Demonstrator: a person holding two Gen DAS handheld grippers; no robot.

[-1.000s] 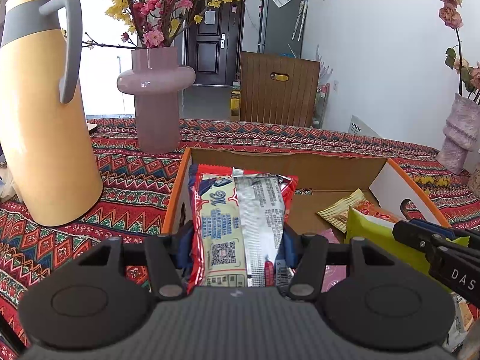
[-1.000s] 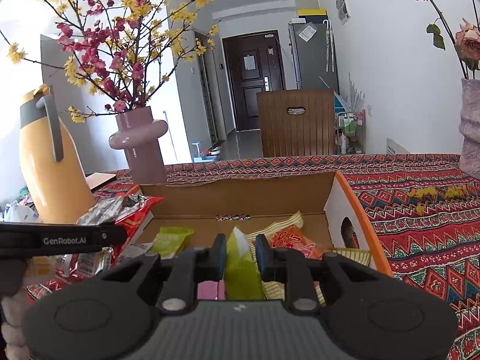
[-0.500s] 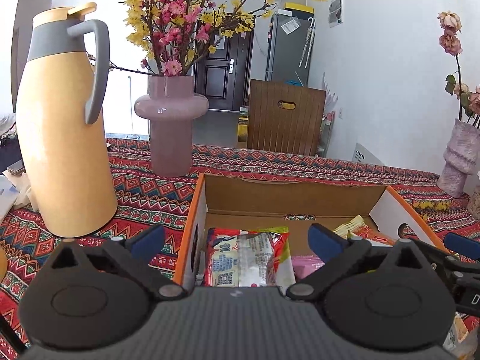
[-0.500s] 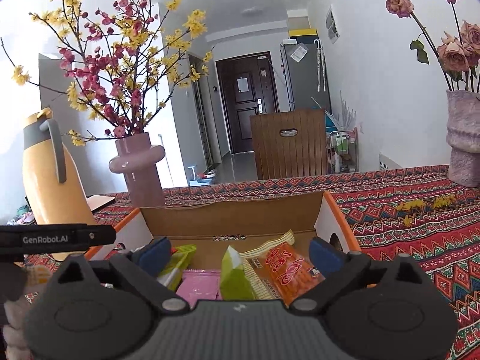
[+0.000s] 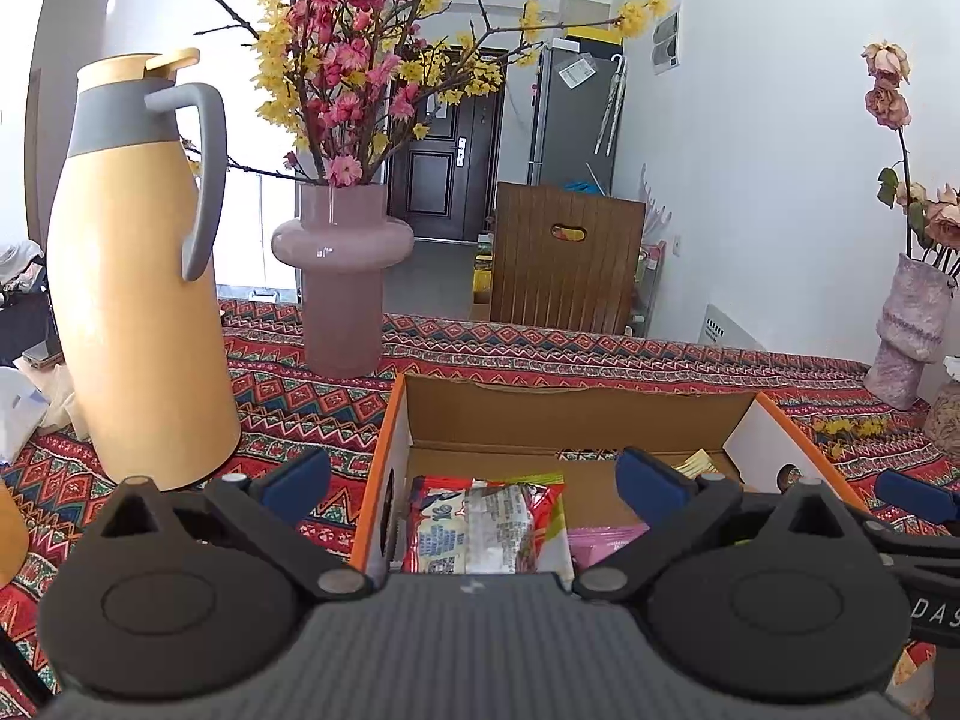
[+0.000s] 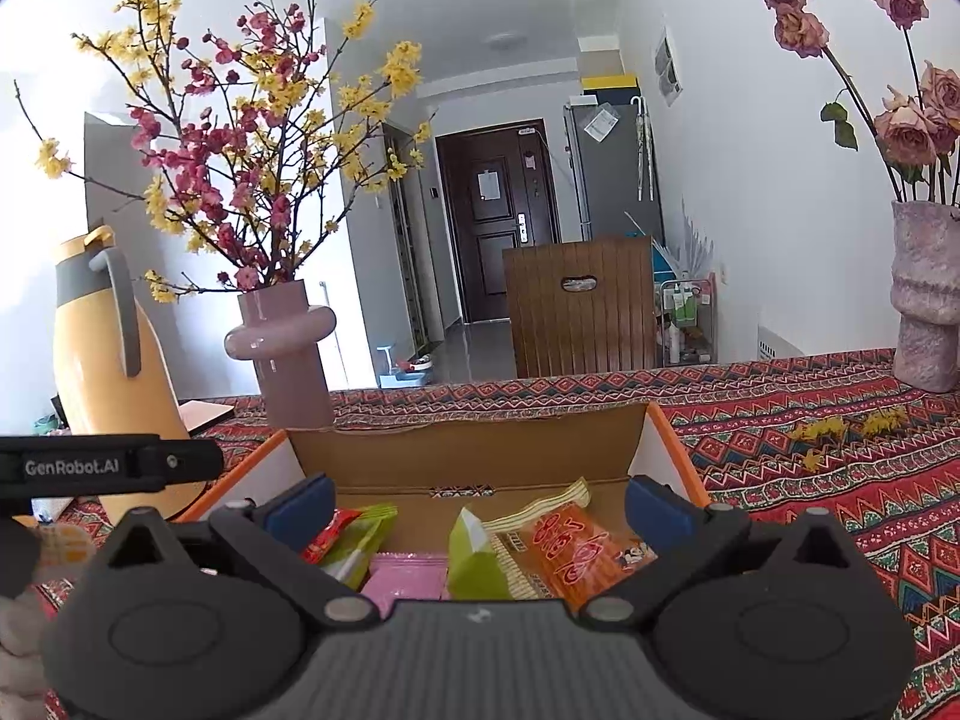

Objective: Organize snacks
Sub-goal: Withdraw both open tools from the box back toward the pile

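Straight ahead: white walls (image 6: 750, 192), dark door (image 6: 498, 222) at hallway end, grey fridge (image 6: 618, 168) right of it, brown slatted wooden panel (image 5: 564, 258) nearer. Bright daylight, grey floor (image 5: 438, 276).

A yellow thermos jug (image 5: 138, 300) with grey handle is stood upright on a red patterned tablecloth (image 5: 480, 354). Near it, a pink vase (image 5: 342, 276) of pink and yellow blossoms is placed. A mottled vase (image 6: 924, 312) of dried roses is seen well apart. Behind, a wooden chair back (image 6: 579, 315) and dark door (image 6: 495, 222) are noted.
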